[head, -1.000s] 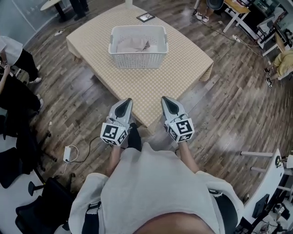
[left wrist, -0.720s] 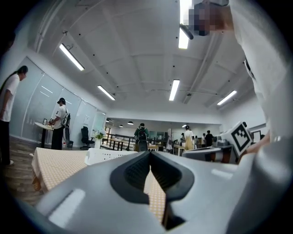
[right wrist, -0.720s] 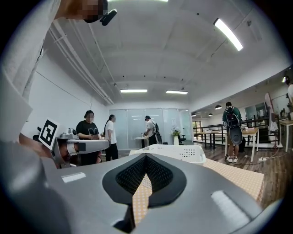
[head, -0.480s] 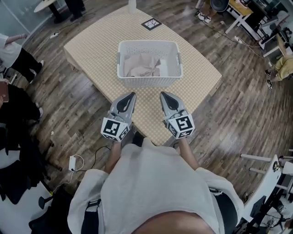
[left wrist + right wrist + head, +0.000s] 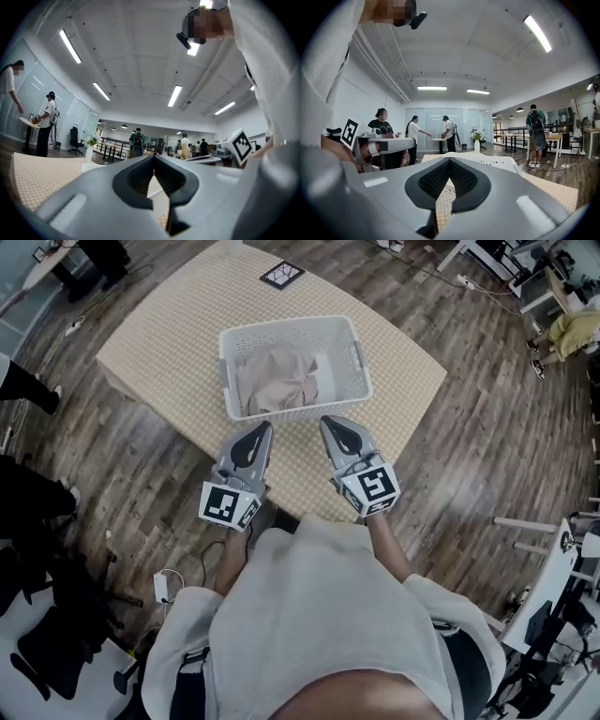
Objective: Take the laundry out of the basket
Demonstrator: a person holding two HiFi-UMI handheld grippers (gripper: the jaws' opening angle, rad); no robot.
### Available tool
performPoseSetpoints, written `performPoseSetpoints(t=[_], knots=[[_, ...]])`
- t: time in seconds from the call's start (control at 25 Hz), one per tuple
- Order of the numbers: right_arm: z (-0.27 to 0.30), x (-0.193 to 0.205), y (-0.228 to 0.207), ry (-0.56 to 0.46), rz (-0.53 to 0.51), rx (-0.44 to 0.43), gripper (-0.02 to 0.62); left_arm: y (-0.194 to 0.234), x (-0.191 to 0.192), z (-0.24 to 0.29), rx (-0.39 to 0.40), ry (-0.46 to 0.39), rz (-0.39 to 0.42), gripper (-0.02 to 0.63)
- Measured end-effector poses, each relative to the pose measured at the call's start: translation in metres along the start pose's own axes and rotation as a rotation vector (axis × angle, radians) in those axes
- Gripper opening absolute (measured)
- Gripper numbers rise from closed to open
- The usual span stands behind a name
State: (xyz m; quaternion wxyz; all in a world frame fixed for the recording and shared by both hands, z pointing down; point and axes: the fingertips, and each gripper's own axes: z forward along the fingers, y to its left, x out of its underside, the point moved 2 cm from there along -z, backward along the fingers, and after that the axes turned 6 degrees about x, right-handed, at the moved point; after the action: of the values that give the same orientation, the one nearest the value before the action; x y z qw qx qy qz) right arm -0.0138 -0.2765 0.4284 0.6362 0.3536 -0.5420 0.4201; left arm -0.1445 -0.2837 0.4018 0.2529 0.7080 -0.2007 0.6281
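Note:
A white plastic laundry basket (image 5: 292, 324) stands on a low table with a beige checked cloth (image 5: 159, 343). Crumpled beige laundry (image 5: 277, 379) lies inside the basket, with a paler piece beside it. My left gripper (image 5: 262, 429) and right gripper (image 5: 329, 424) hover side by side just short of the basket's near wall, tips pointing at it. Both are shut with nothing between the jaws. The left gripper view shows the left gripper (image 5: 153, 157) with its tips closed together. In the right gripper view, the right gripper (image 5: 449, 161) has the basket's rim (image 5: 490, 162) just beyond its closed tips.
A black-framed marker card (image 5: 281, 275) lies at the table's far edge. Dark wood floor surrounds the table. A white adapter with a cable (image 5: 165, 586) lies on the floor at my left. Desks and chairs stand at the right, and people are in the background.
The basket and table have come nearer to both grippers, which now reach close to its near wall. Both stay shut.

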Motion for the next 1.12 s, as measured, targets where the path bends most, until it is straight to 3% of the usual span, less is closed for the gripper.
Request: performPoseSetpoints(t=[0.24,0.52,0.76,1.12], knots=[[0.014,-0.002,-0.025,0.002,0.004,-0.026,-0.002,0.002,0.014,0.021,-0.014,0.012,-0.001,0.011],[0.030,-0.012,-0.035,-0.033,0.005,-0.141,-0.002,0.004,0.023,0.031,-0.121,0.047,0.042,0.011],[0.041,0.007,-0.052,-0.008,0.046,-0.204,-0.002,0.008,0.045,0.038,-0.193,0.098,0.016,0.011],[0.059,-0.005,-0.079,0.000,-0.028,-0.189,0.000,0.010,0.057,0.052,-0.175,0.115,-0.002,0.011]])
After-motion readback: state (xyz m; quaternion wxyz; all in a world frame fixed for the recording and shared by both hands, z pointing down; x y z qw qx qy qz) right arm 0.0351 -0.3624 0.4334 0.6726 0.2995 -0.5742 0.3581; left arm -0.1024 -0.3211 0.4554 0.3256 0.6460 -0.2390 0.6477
